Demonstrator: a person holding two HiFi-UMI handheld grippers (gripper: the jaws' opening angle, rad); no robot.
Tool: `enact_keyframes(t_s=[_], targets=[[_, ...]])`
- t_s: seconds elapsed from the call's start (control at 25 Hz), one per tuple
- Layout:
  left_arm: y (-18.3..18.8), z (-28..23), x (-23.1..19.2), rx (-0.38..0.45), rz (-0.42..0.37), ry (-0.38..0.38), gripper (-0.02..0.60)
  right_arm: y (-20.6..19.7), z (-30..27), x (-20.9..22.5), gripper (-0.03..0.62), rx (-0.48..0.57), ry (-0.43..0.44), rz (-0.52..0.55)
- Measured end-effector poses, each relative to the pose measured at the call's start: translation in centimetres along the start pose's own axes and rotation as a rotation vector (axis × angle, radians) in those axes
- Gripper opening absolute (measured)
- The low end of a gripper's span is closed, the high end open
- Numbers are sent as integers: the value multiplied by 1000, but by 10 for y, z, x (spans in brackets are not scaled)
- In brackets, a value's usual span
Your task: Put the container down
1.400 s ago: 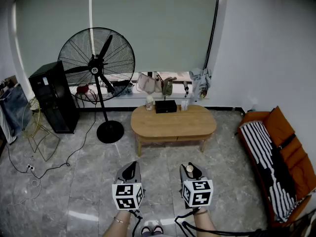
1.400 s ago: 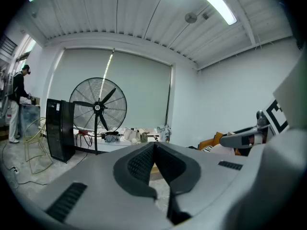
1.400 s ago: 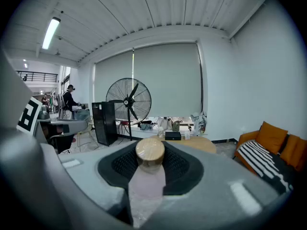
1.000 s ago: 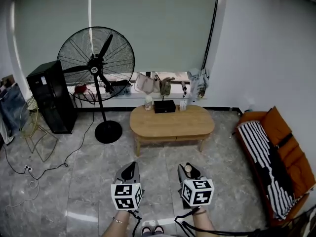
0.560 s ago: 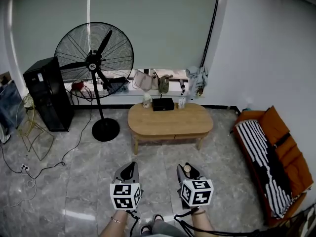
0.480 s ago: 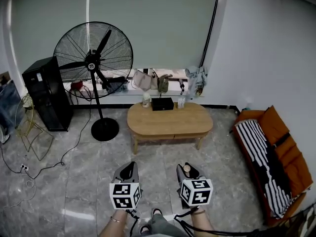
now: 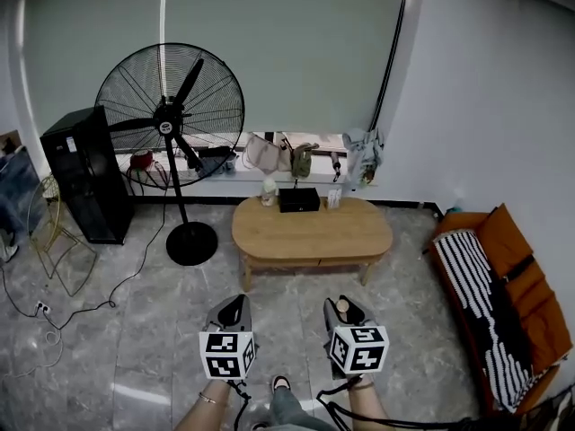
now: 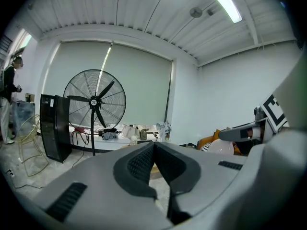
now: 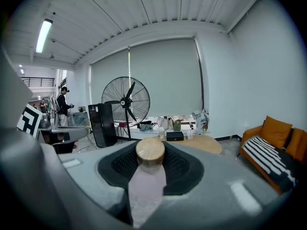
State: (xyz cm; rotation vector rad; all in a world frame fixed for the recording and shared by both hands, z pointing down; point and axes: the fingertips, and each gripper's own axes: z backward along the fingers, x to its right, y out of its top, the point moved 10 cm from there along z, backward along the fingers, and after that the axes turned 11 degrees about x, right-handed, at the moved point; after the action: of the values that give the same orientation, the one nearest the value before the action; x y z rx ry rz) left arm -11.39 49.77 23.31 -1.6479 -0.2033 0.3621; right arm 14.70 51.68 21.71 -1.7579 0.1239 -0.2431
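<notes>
Head view: left gripper (image 7: pixel 235 312) and right gripper (image 7: pixel 342 311) low over the floor (image 7: pixel 153 330), oval tabletop (image 7: pixel 312 232) ahead, well apart.
Left gripper view: jaws pressed together, nothing between.
Right gripper view: jaws pinch the container (image 9: pixel 149 171), wooden lid (image 9: pixel 150 152) on top, nowhere near the tabletop.
</notes>
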Motion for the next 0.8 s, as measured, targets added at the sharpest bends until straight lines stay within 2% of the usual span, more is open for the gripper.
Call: enact_keyframes(t_s=[0.8], targets=[[17,-154,-5,-21,-15,66,-6,33,-144,90,133,-12,41,-5]])
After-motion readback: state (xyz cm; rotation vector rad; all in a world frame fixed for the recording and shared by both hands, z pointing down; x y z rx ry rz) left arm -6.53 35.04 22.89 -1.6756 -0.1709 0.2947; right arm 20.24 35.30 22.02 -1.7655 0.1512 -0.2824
